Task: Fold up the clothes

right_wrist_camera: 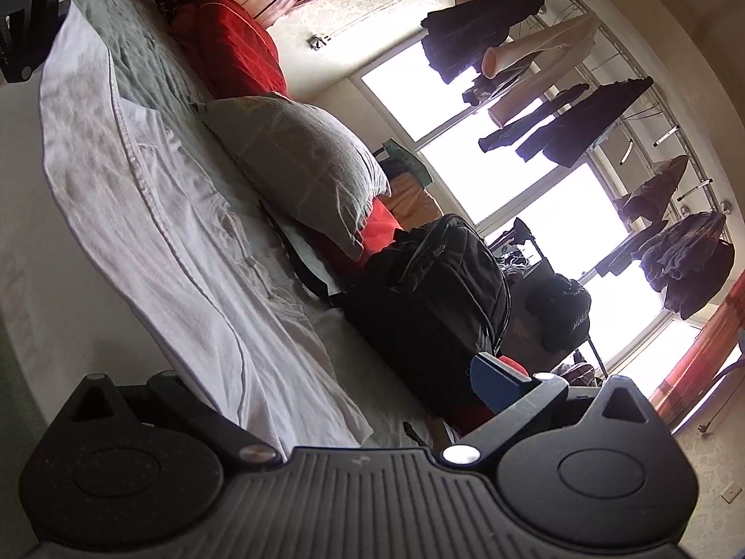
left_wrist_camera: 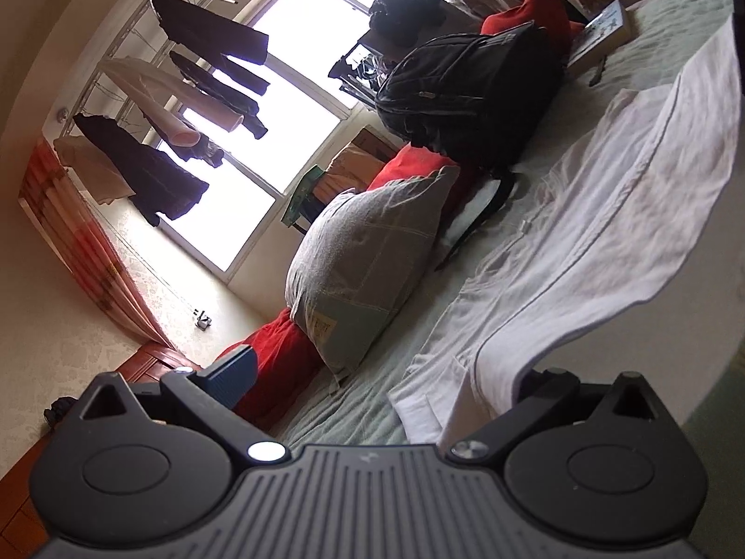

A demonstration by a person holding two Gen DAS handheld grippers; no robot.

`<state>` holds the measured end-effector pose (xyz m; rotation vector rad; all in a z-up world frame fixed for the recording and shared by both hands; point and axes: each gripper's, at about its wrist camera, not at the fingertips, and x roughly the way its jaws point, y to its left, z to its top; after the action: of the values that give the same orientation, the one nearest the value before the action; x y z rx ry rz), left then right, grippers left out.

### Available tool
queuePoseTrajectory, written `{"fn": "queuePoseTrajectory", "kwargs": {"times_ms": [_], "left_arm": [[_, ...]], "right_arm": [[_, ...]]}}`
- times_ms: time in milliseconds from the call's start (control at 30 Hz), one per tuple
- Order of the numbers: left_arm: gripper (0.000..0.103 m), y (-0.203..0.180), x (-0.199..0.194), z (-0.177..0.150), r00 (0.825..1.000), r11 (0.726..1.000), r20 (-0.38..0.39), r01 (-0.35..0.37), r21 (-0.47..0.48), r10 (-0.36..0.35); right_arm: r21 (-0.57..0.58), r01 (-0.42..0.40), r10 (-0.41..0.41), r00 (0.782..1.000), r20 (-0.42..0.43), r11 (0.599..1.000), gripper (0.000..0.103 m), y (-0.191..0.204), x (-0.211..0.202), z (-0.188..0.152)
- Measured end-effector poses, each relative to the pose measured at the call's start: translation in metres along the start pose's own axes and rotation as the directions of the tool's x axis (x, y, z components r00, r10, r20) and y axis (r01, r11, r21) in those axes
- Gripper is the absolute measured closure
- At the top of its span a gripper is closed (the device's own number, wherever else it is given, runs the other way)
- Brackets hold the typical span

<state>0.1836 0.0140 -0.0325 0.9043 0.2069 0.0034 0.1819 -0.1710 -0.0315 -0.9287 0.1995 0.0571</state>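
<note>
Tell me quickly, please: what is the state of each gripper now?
Left gripper: open wide; white garment edge drapes over one finger, grip cannot be told.
Right gripper: open wide; same garment covers one finger, grip cannot be told.

A home bedroom: bed (left_wrist_camera: 628, 32), pillow (left_wrist_camera: 368, 256), clothes drying (left_wrist_camera: 209, 32) by the window (left_wrist_camera: 298, 42).

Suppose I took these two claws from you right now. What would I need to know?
Left claw: looks open, with the near edge of the white garment draped over one finger.
Right claw: looks open too, the same edge over one finger; I can't tell if either truly grips.
The garment lies lengthwise on the green bed cover, beside a grey pillow and black backpack.
Done: near edge raised.
Left: every fold.
</note>
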Motion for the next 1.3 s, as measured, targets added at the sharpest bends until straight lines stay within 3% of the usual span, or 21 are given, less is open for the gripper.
{"fn": "queuePoseTrajectory", "kwargs": {"times_ms": [367,833,1100,1300], "left_arm": [[0.0,0.005,0.062,0.013,1.0,1.0,-0.007,-0.013,-0.018,0.013],[0.0,0.001,0.137,0.022,0.999,0.999,-0.015,0.033,-0.037,-0.034],[0.0,-0.011,0.173,0.016,0.993,0.993,-0.065,0.089,-0.075,-0.094],[0.001,-0.021,0.182,0.005,0.973,0.981,-0.138,0.173,-0.082,-0.183]], "right_arm": [[0.006,0.034,-0.034,0.999,0.003,0.999,0.0,-0.015,0.056,0.011],[-0.009,0.03,-0.03,0.998,-0.048,1.0,0.0,-0.021,0.128,0.014],[0.003,-0.027,0.027,0.993,-0.115,1.0,0.0,-0.011,0.172,0.004],[0.019,-0.128,0.129,0.973,-0.19,0.992,0.0,0.002,0.193,-0.008]]}}
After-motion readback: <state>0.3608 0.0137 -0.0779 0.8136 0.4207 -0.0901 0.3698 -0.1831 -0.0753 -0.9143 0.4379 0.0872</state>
